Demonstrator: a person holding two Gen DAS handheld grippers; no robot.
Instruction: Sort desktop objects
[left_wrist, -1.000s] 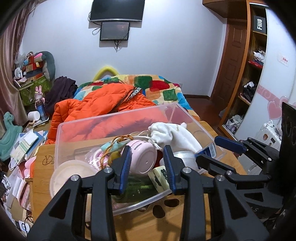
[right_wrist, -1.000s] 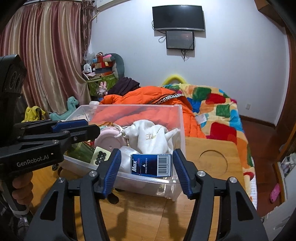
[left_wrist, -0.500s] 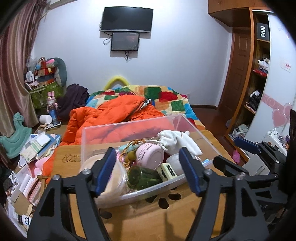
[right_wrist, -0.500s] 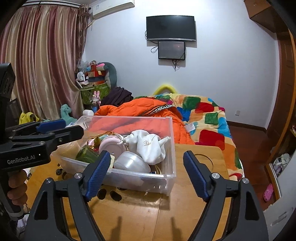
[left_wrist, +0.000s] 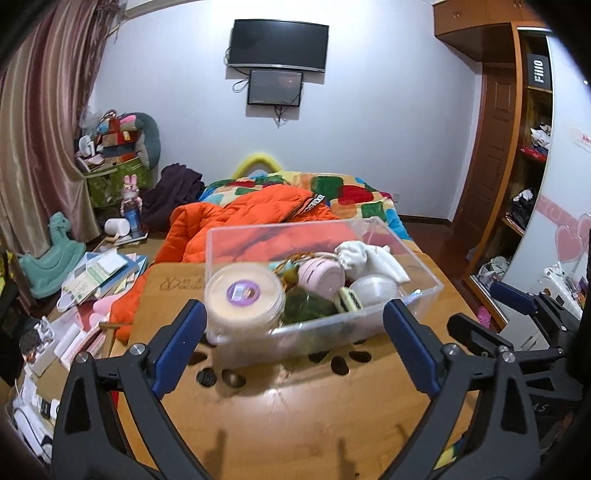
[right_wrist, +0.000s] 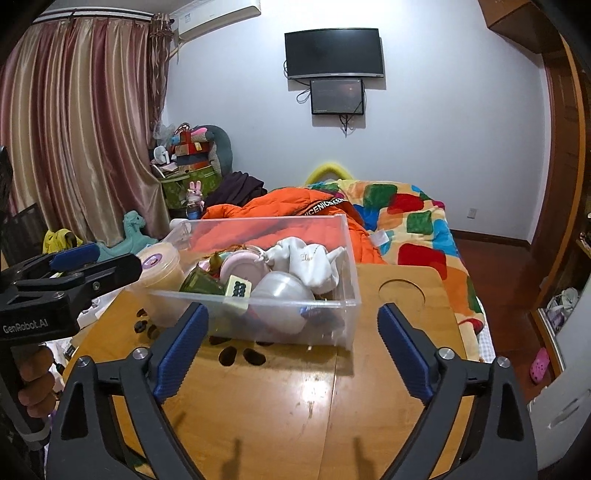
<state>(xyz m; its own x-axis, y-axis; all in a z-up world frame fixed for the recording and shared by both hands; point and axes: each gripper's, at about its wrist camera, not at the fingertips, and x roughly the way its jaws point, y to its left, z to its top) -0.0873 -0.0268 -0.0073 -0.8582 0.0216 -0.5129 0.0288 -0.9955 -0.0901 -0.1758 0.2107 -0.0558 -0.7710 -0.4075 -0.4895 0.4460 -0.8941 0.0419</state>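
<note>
A clear plastic bin (left_wrist: 424, 284) (right_wrist: 343, 266) stands on the wooden table (left_wrist: 295, 406) (right_wrist: 295, 398). It holds a round cream tub with a purple label (left_wrist: 240, 295) (right_wrist: 159, 262), a pink round case (left_wrist: 321, 273), a white cloth pouch (left_wrist: 373, 258) (right_wrist: 306, 258), a white bowl (right_wrist: 280, 288), a green glass item (left_wrist: 306, 304) and a mahjong tile (right_wrist: 238, 290). My left gripper (left_wrist: 295, 347) is open and empty, held back from the bin. My right gripper (right_wrist: 291, 349) is open and empty, also back from the bin.
A bed with an orange jacket (left_wrist: 258, 218) and patchwork quilt (right_wrist: 406, 218) lies behind the table. Books and clutter (left_wrist: 96, 273) sit at the left. A round cutout (right_wrist: 400, 295) is in the table's right part. A wardrobe (left_wrist: 517, 147) stands right.
Both grippers opened wide and pulled back from the bin. The blue barcode box held by the right gripper a second ago is no longer between its fingers.
</note>
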